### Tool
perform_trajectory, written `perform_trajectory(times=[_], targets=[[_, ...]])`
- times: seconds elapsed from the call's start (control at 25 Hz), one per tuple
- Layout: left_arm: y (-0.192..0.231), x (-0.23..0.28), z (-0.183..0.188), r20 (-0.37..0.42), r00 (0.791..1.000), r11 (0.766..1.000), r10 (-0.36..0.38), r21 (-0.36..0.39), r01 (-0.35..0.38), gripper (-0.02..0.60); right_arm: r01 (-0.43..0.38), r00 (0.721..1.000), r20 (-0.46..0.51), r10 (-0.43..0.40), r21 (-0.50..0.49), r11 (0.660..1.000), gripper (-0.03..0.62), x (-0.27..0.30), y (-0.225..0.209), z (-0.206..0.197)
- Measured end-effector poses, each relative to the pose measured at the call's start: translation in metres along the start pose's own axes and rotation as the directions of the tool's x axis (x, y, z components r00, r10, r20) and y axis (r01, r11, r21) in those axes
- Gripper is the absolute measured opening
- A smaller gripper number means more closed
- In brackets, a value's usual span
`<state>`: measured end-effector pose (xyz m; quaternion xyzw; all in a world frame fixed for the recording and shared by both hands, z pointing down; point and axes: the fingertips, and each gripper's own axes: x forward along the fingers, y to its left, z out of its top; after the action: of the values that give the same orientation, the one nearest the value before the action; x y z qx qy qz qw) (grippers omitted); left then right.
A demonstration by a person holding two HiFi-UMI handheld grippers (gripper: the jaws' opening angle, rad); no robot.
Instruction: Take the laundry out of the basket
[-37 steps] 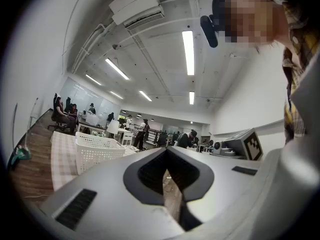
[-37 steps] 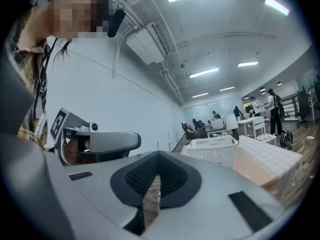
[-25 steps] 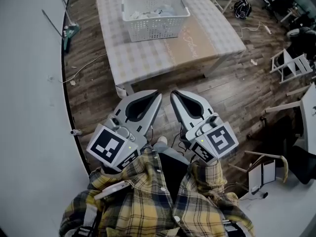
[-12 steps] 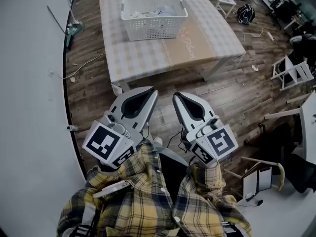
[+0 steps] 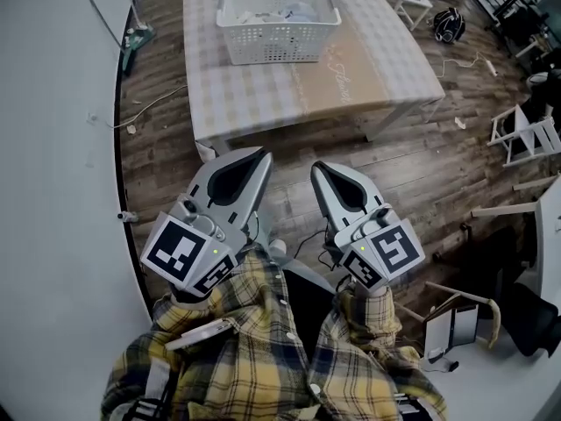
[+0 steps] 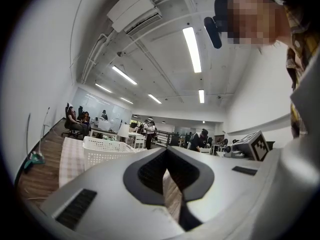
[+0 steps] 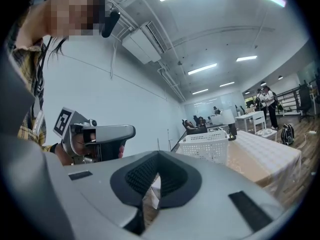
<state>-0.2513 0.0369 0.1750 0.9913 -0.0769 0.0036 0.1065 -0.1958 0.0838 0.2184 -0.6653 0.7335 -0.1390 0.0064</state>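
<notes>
A white laundry basket (image 5: 277,33) stands on the far half of a table with a checked cloth (image 5: 237,103). Pale laundry (image 5: 280,11) lies inside it. Both grippers are held side by side over the wooden floor, well short of the table's near edge. My left gripper (image 5: 261,153) is shut with nothing in it. Equally shut and empty is my right gripper (image 5: 317,167). The basket (image 6: 105,151) shows far off past the left gripper (image 6: 166,150) in its own view. The right gripper view has it (image 7: 206,144) beyond the shut right gripper (image 7: 158,154).
A white wall (image 5: 53,191) runs along the left, with a mop (image 5: 131,33) leaning by it and a cable (image 5: 153,108) on the floor. A white folding chair (image 5: 526,134) and a dark bag (image 5: 449,24) sit right of the table. People sit far off (image 6: 75,121).
Both grippers have sunk slightly in the head view and drawn a little apart, the right one drifting rightward. The table and basket have shifted a little up and right. Jaws unchanged.
</notes>
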Motion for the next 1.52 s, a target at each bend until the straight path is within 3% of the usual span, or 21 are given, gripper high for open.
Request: perform_trajectory(times=[0.4, 0.92, 1.16, 1.52], targets=[[0.07, 0.065, 0.006, -0.009, 1.0, 1.0, -0.004, -0.001, 0.004, 0.012, 0.003, 1.0, -0.027, -0.002, 0.009, 1.0, 0.017, 0.07, -0.056, 0.013], [0.216, 0.138, 0.023, -0.049, 0.999, 1.0, -0.007, 0.015, 0.008, 0.012, 0.014, 0.999, -0.029, -0.014, -0.015, 1.0, 0.018, 0.212, -0.116, 0.057], [0.249, 0.142, 0.018, -0.065, 0.998, 0.999, -0.013, 0.03, 0.015, 0.012, 0.053, 0.998, -0.023, -0.053, -0.001, 0.999, 0.018, 0.24, -0.134, 0.054], [0.304, 0.179, 0.007, -0.108, 0.994, 1.0, -0.022, -0.023, 0.019, 0.012, 0.094, 0.991, -0.092, -0.094, -0.004, 0.996, 0.018, 0.288, -0.174, 0.052]])
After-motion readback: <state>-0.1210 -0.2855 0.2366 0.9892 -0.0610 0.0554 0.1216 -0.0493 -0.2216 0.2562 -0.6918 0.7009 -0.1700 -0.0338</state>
